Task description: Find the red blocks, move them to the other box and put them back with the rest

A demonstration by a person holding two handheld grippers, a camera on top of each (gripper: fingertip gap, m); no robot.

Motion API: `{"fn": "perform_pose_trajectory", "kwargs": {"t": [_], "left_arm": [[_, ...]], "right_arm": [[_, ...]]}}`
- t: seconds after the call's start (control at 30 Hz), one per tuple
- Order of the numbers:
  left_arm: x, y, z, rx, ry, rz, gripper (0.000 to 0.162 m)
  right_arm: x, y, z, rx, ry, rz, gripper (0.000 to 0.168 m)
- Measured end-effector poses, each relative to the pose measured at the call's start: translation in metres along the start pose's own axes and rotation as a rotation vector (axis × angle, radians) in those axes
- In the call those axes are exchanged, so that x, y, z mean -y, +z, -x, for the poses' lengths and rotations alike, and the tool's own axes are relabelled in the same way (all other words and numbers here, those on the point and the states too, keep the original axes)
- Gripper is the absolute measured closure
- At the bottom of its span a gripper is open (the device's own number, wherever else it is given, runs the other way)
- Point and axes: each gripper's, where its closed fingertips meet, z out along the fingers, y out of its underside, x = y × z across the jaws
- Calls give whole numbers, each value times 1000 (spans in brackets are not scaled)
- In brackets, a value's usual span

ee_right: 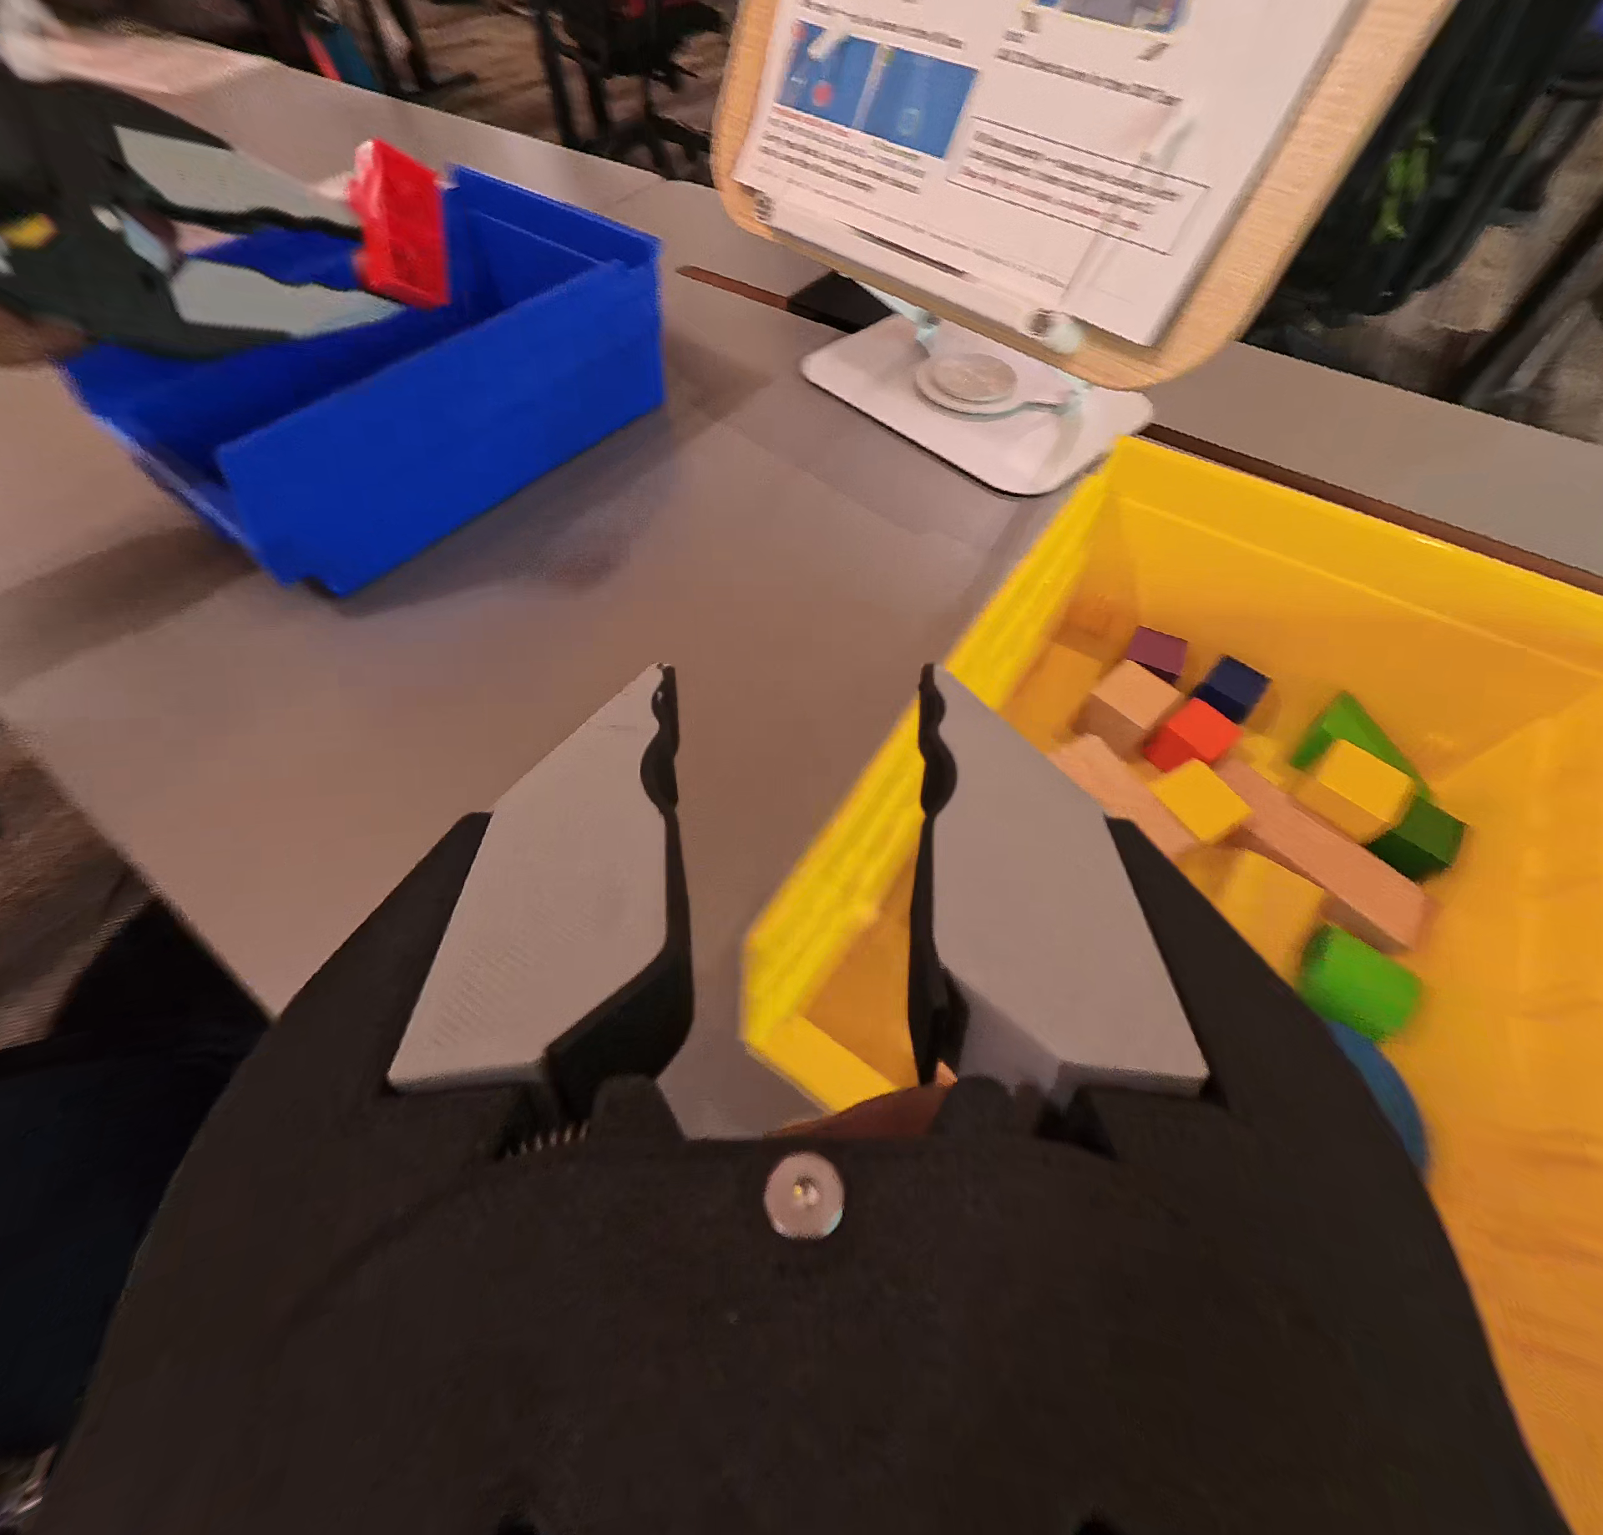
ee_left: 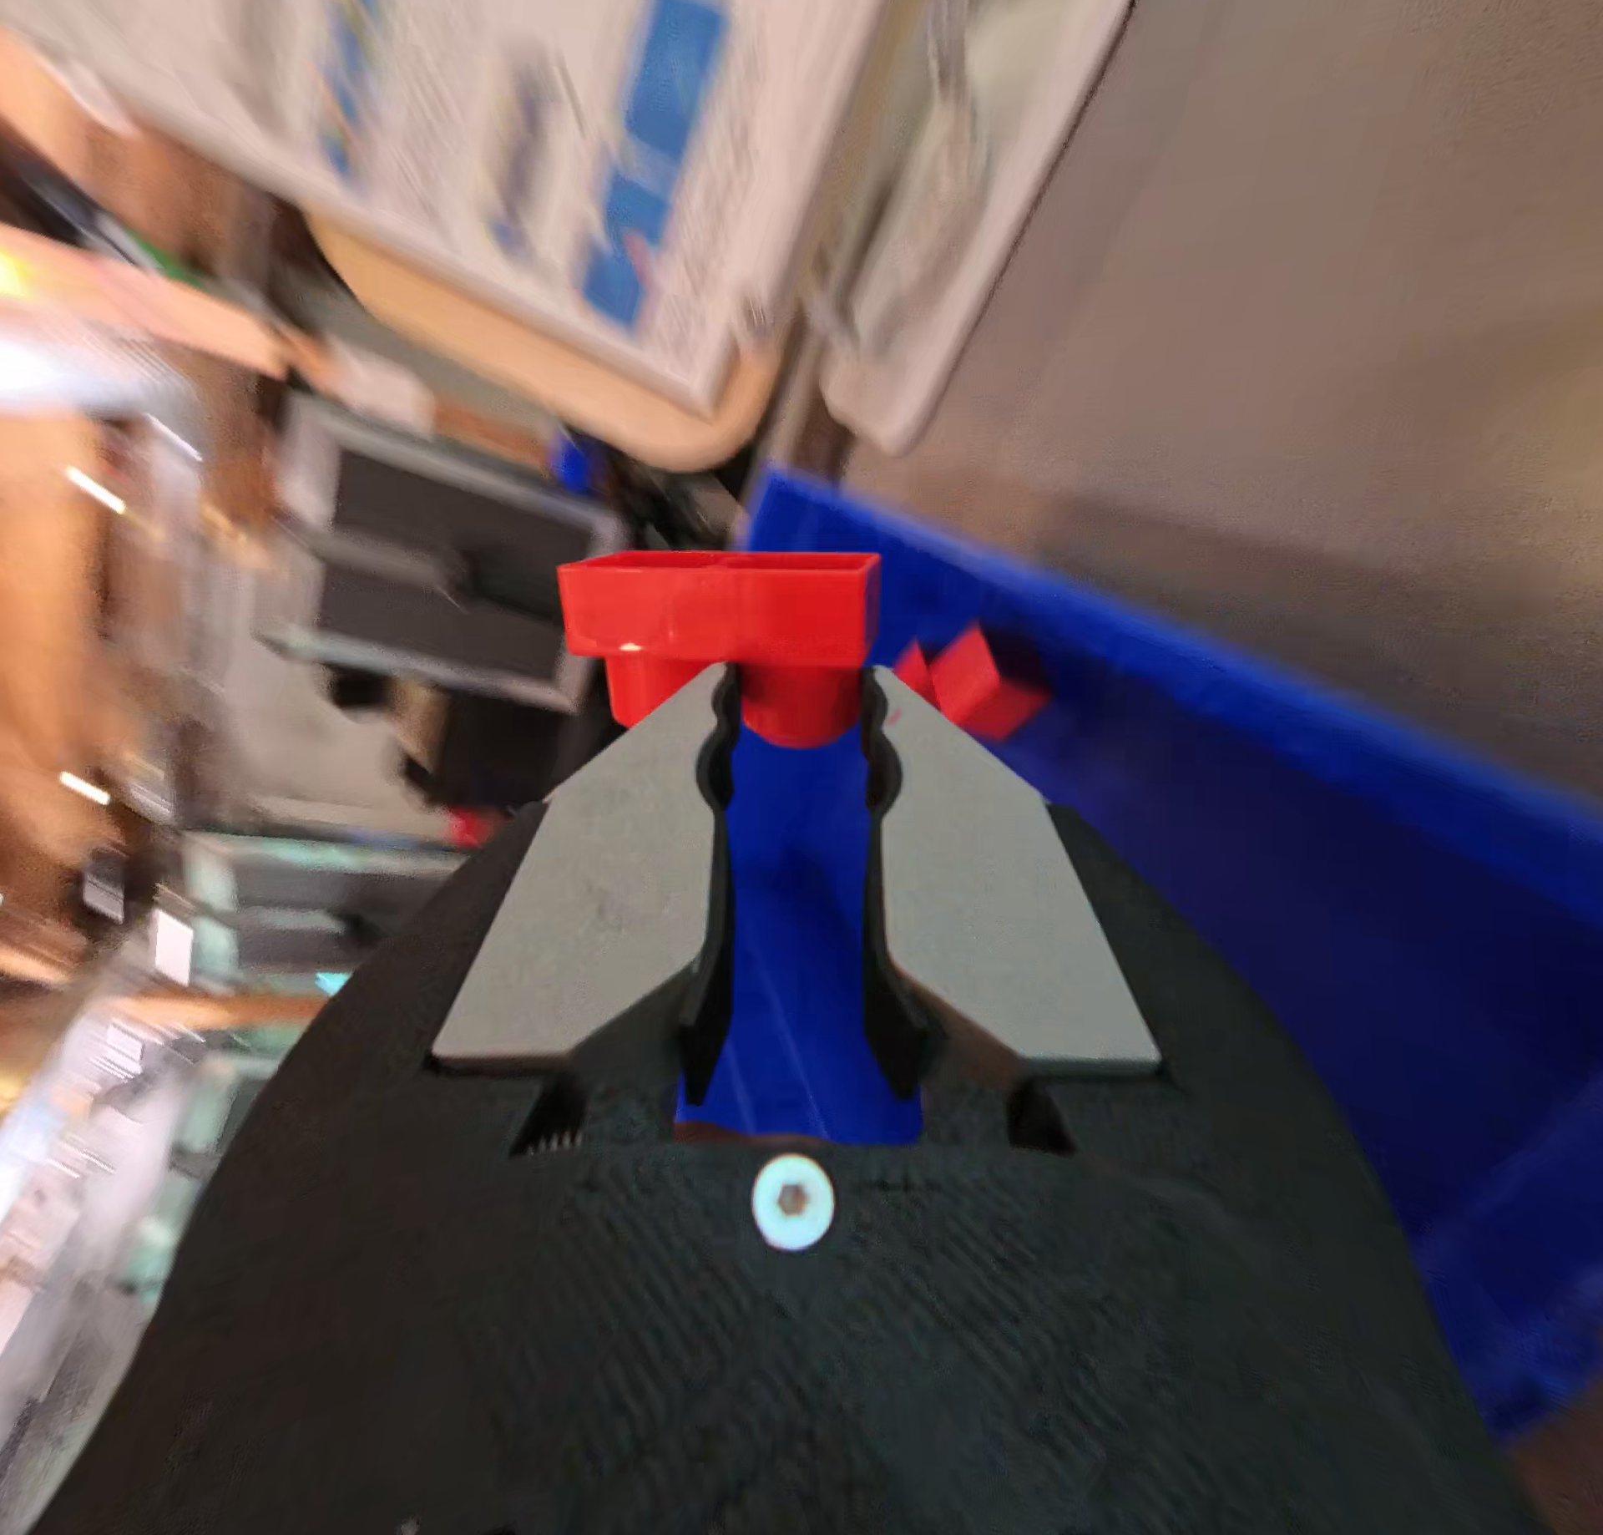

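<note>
- While your left gripper point(ee_left: 798, 695) pinched a red block point(ee_left: 720, 617) by a stud at the fingertips, that block's long side ran crosswise to the fingers, over the blue box point(ee_left: 1214, 799), where more red pieces point(ee_left: 971, 686) lay just to the right
- From the right wrist view, your right gripper point(ee_right: 794, 686) stood wide apart and held nothing, just beside the yellow box point(ee_right: 876, 834); a red cube point(ee_right: 1193, 734) among the mixed blocks lay ahead and right of its fingers, so this hand was the nearer one

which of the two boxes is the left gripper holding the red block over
The blue box. The left gripper holds the red block above it, while the yellow box sits apart, by the right gripper.
</note>
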Motion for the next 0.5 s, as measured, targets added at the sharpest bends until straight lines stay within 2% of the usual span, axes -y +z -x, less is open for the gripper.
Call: {"fn": "perform_pose_trajectory", "kwargs": {"t": [0.1,0.2,0.33,0.5], "left_arm": [[71,-62,-8,214,122,-287,136],[126,-111,-40,276,197,-512,137],[165,-135,-79,307,314,-602,137],[190,-141,-106,330,450,-635,136]], "right_arm": [[8,6,55,241,21,-27,114],[14,7,109,437,30,-44,113],[13,7,162,549,-18,-37,109],[20,10,182,481,-107,-93,105]]}}
